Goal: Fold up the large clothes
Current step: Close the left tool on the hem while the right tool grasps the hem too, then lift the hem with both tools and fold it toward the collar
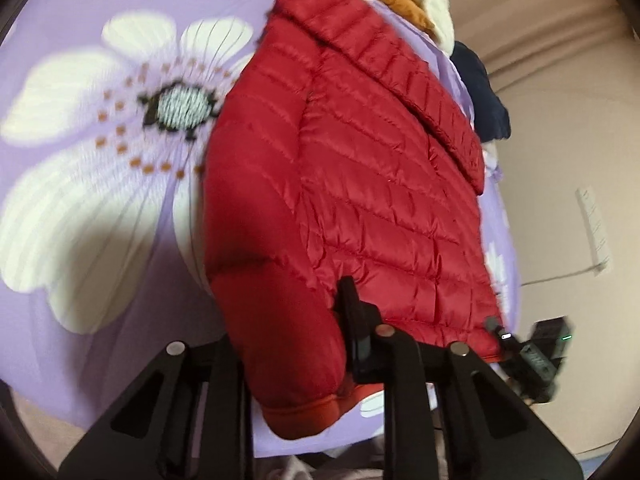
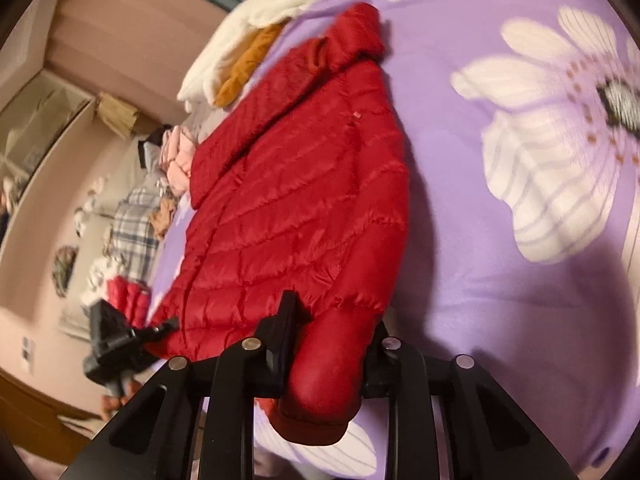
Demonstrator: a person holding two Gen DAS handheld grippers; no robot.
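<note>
Lying on a purple flower-print bedspread (image 1: 72,240), red quilted puffer jacket (image 1: 360,168), left gripper (image 1: 348,336) and right gripper (image 2: 332,344) each clamped on a near sleeve, folded clothes (image 2: 240,52) piled beyond.

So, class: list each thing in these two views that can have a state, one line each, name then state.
red puffer jacket: spread flat on the bedspread, one sleeve folded alongside the body.
left tool: shut on the jacket's hem edge.
right tool: shut on the jacket's sleeve.
purple floral bedspread: laid out flat.
pile of clothes: heaped, unfolded.
</note>
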